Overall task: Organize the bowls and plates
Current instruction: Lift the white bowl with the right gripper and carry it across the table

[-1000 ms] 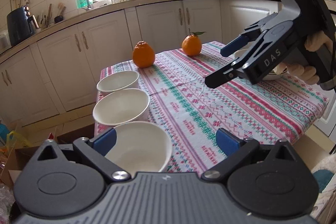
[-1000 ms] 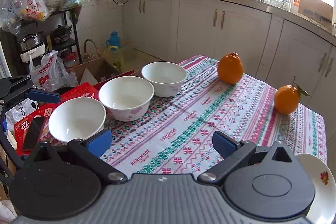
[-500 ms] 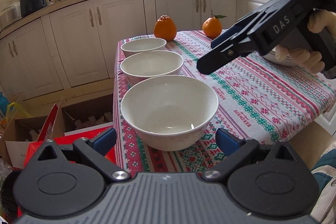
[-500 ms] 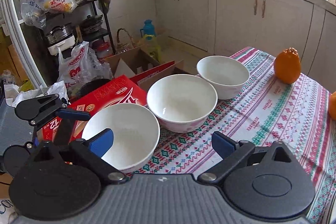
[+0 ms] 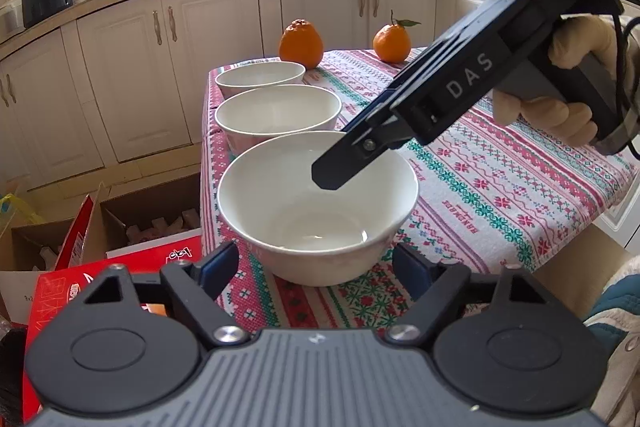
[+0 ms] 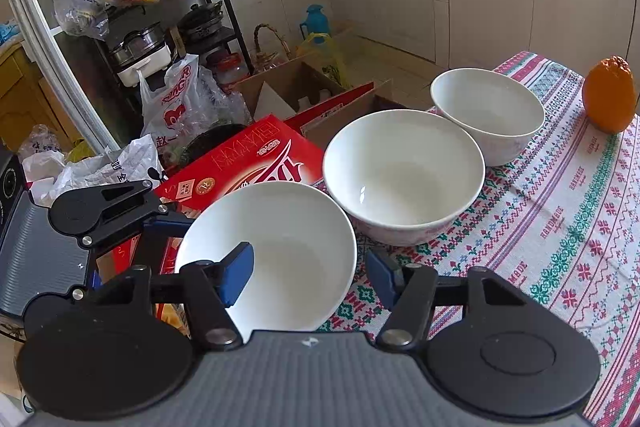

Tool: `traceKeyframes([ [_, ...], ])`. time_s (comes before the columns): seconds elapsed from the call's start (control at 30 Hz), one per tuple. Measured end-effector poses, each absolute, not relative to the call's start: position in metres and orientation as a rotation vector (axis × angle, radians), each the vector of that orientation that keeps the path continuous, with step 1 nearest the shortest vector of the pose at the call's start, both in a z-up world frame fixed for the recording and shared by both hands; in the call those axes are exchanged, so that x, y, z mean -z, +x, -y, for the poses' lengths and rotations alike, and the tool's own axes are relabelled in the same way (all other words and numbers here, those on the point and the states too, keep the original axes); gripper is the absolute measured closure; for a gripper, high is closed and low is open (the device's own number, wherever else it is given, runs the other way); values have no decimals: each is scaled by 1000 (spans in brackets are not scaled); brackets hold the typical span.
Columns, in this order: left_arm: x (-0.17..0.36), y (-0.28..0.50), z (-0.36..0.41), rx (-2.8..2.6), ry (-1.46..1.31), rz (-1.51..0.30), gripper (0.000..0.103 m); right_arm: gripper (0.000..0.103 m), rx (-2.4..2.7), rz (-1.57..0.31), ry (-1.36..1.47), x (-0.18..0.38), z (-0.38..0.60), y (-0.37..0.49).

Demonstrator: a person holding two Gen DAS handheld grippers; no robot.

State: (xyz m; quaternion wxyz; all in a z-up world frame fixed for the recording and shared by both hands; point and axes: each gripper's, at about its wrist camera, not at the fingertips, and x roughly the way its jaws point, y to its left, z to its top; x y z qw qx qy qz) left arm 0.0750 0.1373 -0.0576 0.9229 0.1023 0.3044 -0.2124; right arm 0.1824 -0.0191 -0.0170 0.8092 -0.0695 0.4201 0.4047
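Note:
Three white bowls stand in a row along the table's left edge: a near bowl [image 5: 316,207] [image 6: 280,247], a middle bowl [image 5: 278,111] [image 6: 404,171] and a far bowl [image 5: 260,77] [image 6: 488,111]. My left gripper [image 5: 316,269] sits low in front of the near bowl. Its jaws are closing, and the pads [image 5: 218,267] flank the bowl's lower wall with gaps showing. My right gripper [image 6: 310,277] straddles that bowl's rim, one pad [image 6: 238,275] inside and the other outside. Its jaws are closing too, without touching the wall. Its finger [image 5: 344,167] dips into the bowl.
Two oranges [image 5: 301,45] [image 5: 392,43] sit at the far end of the patterned tablecloth [image 5: 500,187]. Below the table's left edge lie a red box [image 6: 248,159] and open cardboard boxes [image 6: 292,87]. A gloved hand [image 5: 560,115] holds the right gripper. Cabinets line the back.
Both grippers have come in on the near bowl and their jaws have narrowed. The right gripper swung left and down, so one finger now sits inside the bowl.

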Motion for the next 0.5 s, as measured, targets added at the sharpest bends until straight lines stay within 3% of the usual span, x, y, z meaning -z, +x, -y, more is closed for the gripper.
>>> traceKeyframes([
  [0.2,58,76,-138,447,209,-620,23,43,-879,-923,-130,22,16,187],
  [0.5,56,77,-135,446,218,-627,23,44,-883,-934,-104,22,17,188],
])
